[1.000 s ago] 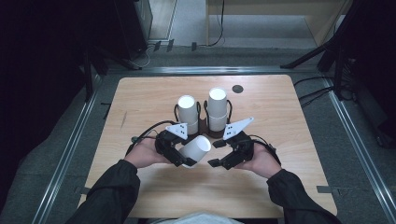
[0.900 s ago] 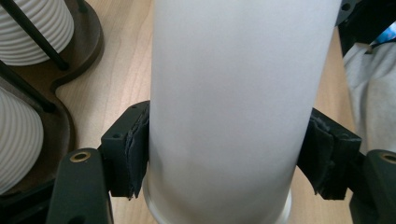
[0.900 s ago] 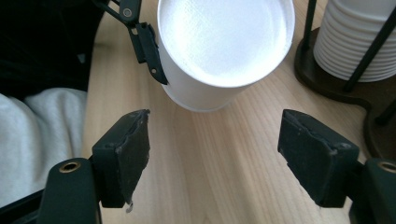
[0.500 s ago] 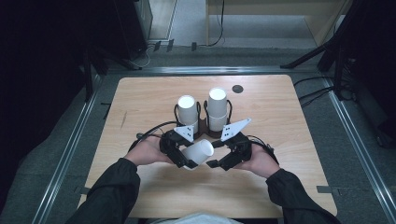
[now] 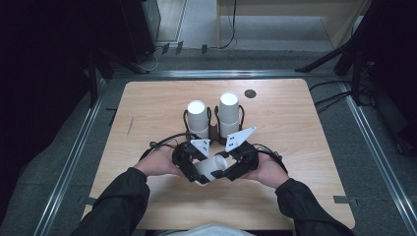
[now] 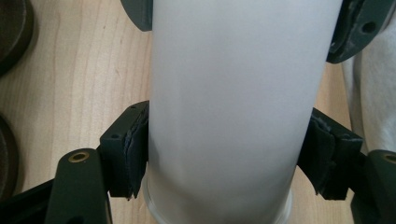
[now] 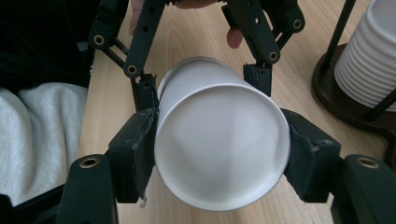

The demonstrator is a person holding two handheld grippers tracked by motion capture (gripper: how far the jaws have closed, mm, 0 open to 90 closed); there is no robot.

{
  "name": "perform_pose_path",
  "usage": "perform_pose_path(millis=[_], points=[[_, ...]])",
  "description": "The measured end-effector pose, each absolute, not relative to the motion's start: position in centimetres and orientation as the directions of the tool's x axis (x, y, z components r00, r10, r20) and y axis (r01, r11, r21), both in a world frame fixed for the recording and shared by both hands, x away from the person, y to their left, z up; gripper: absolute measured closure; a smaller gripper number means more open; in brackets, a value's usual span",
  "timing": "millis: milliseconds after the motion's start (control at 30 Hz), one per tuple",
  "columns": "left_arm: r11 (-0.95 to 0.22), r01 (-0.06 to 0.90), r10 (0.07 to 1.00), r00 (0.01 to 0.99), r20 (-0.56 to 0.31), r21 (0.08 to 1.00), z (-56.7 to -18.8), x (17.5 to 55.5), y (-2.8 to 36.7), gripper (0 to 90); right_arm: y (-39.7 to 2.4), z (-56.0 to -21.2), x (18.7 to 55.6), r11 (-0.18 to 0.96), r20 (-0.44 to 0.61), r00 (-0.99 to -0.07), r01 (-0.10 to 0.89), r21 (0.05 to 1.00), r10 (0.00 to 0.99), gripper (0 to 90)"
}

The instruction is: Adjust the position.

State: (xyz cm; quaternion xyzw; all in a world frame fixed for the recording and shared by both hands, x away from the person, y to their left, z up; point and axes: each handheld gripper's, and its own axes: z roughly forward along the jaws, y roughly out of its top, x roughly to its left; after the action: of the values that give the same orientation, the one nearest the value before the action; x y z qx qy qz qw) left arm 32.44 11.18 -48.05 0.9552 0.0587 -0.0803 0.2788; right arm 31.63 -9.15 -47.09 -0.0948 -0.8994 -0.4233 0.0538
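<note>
Right gripper (image 5: 227, 170) jaws have just been closing — pads now press both sides of white paper cup (image 5: 210, 167), closed end toward its camera. Left gripper (image 5: 195, 172) clamped on same cup near rim, as before. Cup lies on its side between both grippers, above table (image 5: 295, 128) near 6 o'clock edge. Two cup stacks (image 5: 214, 115) stand in holders at 12 o'clock from cup — well apart.
</note>
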Motion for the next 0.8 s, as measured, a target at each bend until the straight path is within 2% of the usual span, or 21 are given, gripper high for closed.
perform_pose_path(millis=[200, 267, 400, 800], points=[[-0.802, 0.187, 0.078, 0.974, -0.212, 0.567, -48.1, 32.6, 11.5, 24.3, -9.5, -46.7, 31.7, 0.616, 0.197, -0.972, 0.232, 0.753, 0.126, 33.8], [-0.78, 0.24, 0.108, 0.961, -0.253, 0.579, -48.2, 32.8, 11.6, 17.8, -9.7, -46.6, 31.8, 0.61, 0.201, -0.97, 0.241, 0.755, 0.134, 33.7], [-0.763, 0.267, 0.139, 0.957, -0.254, 0.588, -48.3, 32.9, 11.8, 7.1, -10.2, -46.3, 32.1, 0.601, 0.196, -0.969, 0.246, 0.76, 0.149, 33.7], [-0.63, 0.313, 0.192, 0.95, -0.248, 0.711, -47.5, 32.4, 13.4, 7.1, -11.4, -45.2, 32.6, 0.545, 0.214, -0.966, 0.259, 0.798, 0.146, 33.7]])
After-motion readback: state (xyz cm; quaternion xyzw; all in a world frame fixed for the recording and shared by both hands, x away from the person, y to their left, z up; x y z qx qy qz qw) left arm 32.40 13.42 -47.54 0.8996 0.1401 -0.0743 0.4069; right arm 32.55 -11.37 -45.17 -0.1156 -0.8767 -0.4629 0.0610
